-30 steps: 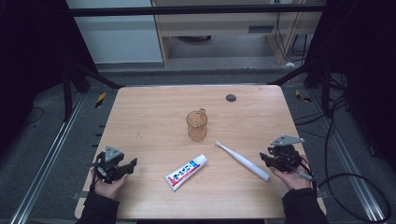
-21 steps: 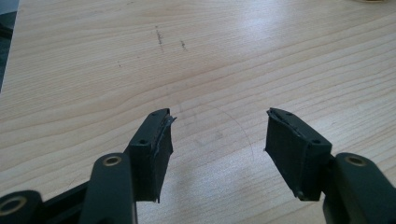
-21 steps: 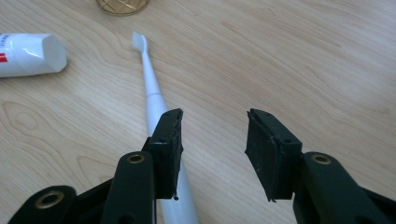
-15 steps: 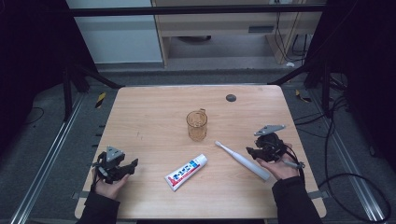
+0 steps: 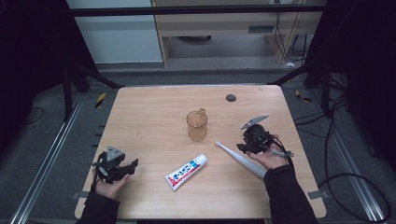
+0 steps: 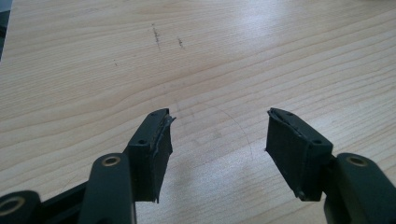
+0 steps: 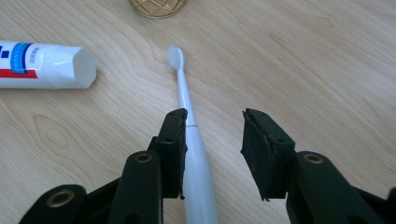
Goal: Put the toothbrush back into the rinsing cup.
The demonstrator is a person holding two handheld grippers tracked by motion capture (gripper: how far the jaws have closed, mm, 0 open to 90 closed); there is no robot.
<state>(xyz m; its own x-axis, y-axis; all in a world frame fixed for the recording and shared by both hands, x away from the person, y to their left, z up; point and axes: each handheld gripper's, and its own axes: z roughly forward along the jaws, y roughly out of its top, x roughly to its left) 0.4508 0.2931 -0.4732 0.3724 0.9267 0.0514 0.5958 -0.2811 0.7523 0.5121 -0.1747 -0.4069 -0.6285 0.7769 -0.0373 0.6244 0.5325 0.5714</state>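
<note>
A white electric toothbrush [image 5: 240, 160] lies slanted on the wooden table [image 5: 154, 112], bristle end toward an amber see-through cup [image 5: 197, 125]. My right gripper [image 5: 241, 148] hovers just over its handle. In the right gripper view the toothbrush [image 7: 185, 100] runs under the left jaw, and my right gripper [image 7: 215, 126] is open, its jaws having just closed a little with only bare wood between them. A white toothpaste tube [image 5: 186, 172] [image 7: 42, 65] lies left of the brush. At the front left my left gripper [image 5: 132, 167] [image 6: 217, 128] rests open over bare table.
A small dark round disc [image 5: 230, 98] sits near the table's far edge. The cup's base [image 7: 158, 5] shows just beyond the brush head. Metal frame rails and cables run along the floor on both sides of the table.
My right hand has moved left from the table's right edge to above the toothbrush handle. The left hand and the objects on the table have stayed put.
</note>
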